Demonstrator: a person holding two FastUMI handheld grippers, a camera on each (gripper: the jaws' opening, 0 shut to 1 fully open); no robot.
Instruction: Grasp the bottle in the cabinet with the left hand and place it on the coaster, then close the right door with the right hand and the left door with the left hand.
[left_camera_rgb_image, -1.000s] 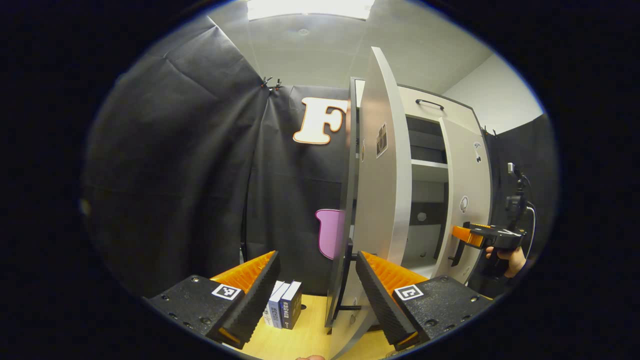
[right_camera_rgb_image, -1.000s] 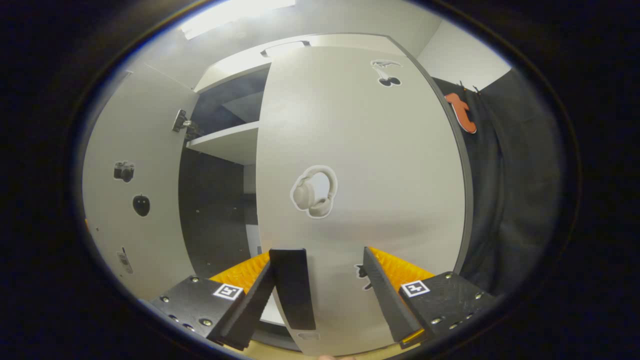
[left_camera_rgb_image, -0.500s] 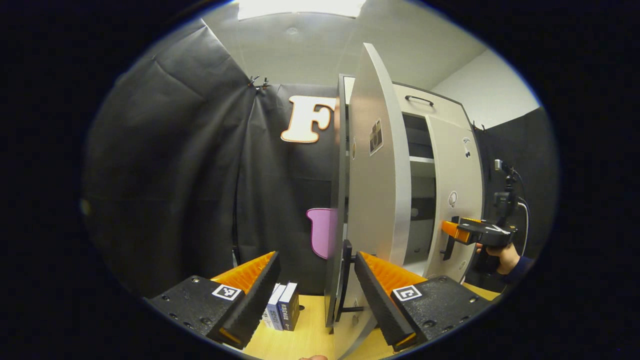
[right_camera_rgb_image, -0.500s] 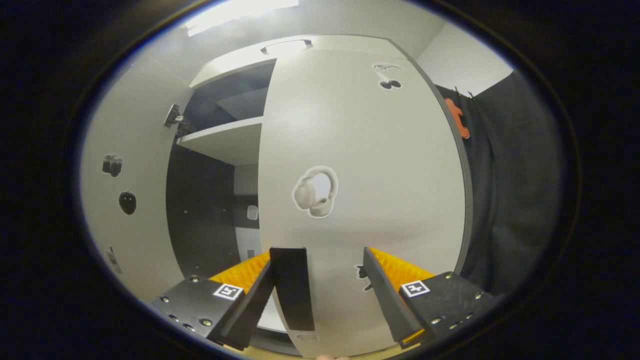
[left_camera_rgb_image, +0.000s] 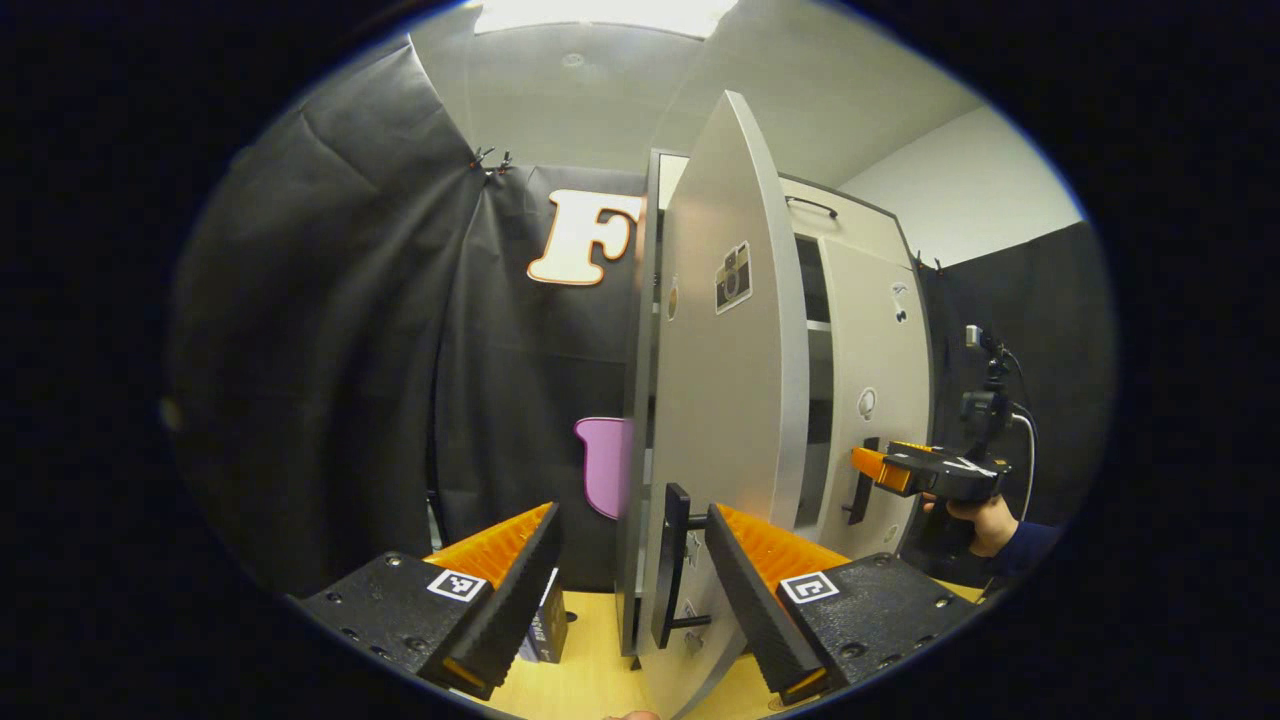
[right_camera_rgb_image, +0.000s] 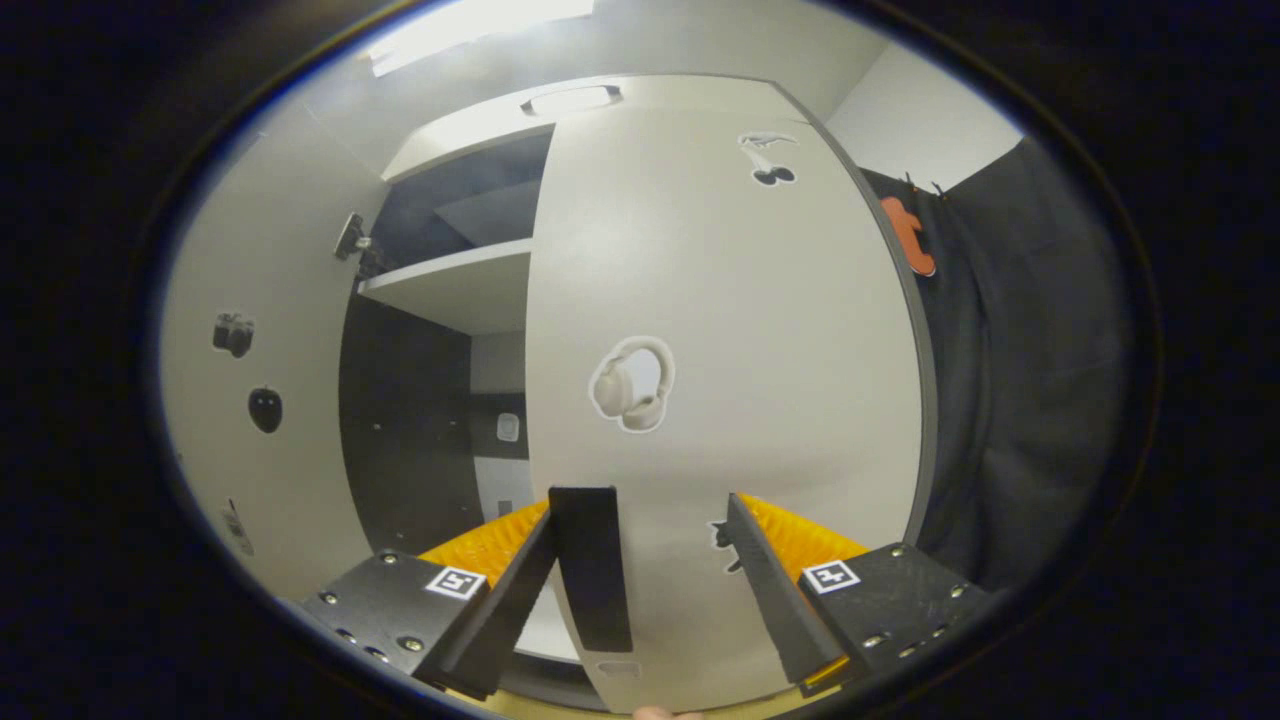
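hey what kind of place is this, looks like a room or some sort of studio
Probably a staged recording booth, not a home: black cloth walls clipped up behind a tall pale two-door cabinet with picture stickers, standing on a light wooden table, with a handheld gripper at its door.

A recording booth: black cloth walls (left_camera_rgb_image: 330, 330) around a cabinet (left_camera_rgb_image: 860, 300).

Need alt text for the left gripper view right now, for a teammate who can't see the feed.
The left gripper is open around the black handle of the left door, which stands ajar. Farther right, a hand holds the right gripper against the right door, nearly shut.
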